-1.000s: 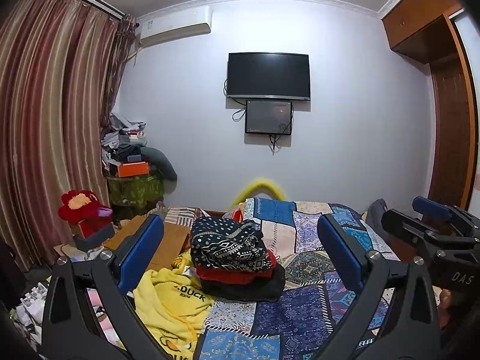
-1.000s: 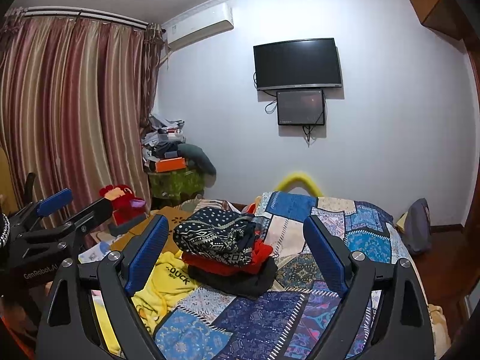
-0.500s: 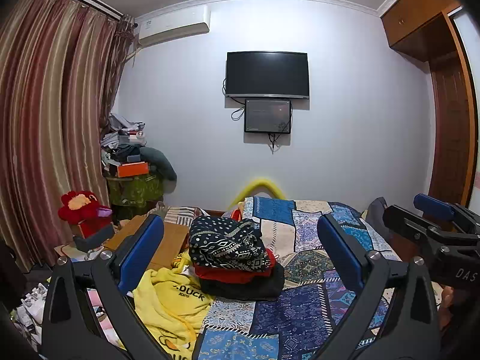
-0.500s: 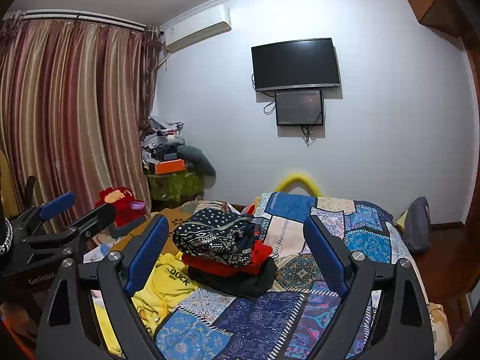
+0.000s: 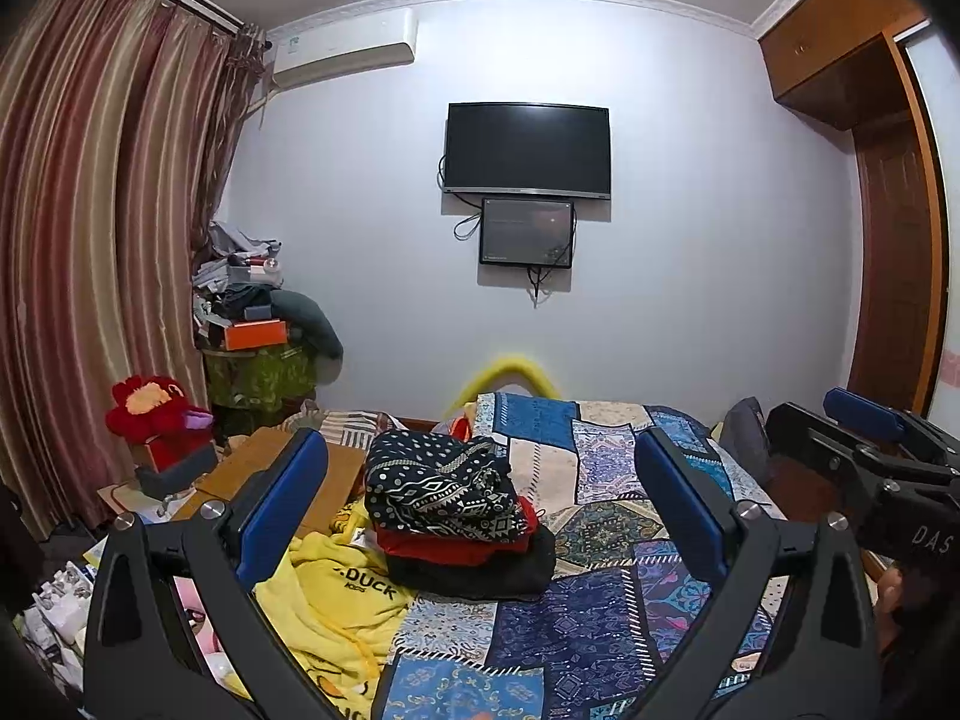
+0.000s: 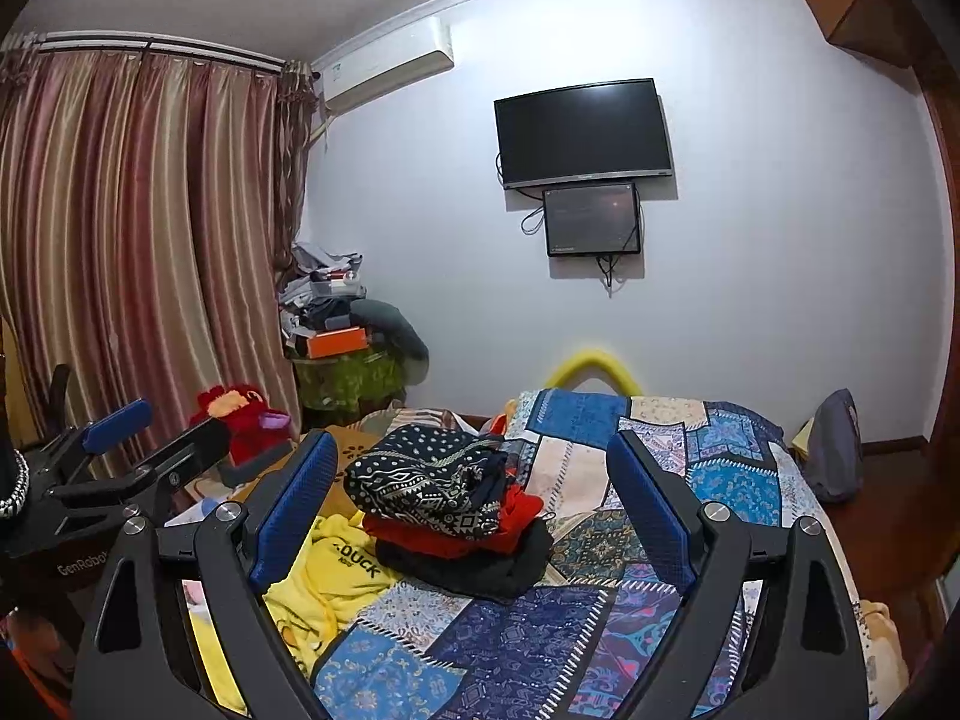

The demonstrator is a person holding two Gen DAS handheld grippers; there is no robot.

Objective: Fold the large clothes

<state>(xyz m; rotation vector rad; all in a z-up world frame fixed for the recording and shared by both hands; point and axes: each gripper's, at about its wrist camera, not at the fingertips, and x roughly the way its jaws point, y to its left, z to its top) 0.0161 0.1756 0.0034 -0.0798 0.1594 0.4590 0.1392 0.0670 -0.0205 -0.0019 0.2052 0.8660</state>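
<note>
A folded stack [image 5: 459, 516] of patterned black, red and dark clothes sits mid-frame on the quilted bed [image 5: 606, 606], beside a yellow hoodie [image 5: 336, 594]. Both the left gripper [image 5: 480, 510] and right gripper [image 6: 471, 498] are spread apart, empty. Only the right view shows a grey bag [image 6: 834, 450] at right.

I see a stack of folded clothes [image 5: 459, 516] [image 6: 447, 513] on the patchwork bedspread [image 5: 606, 618]: black-and-white patterned piece on top, red beneath, black at bottom. Beside its left, a yellow garment [image 5: 336, 606] [image 6: 324, 576] lies crumpled, unfolded, printed "DUCK".
</note>
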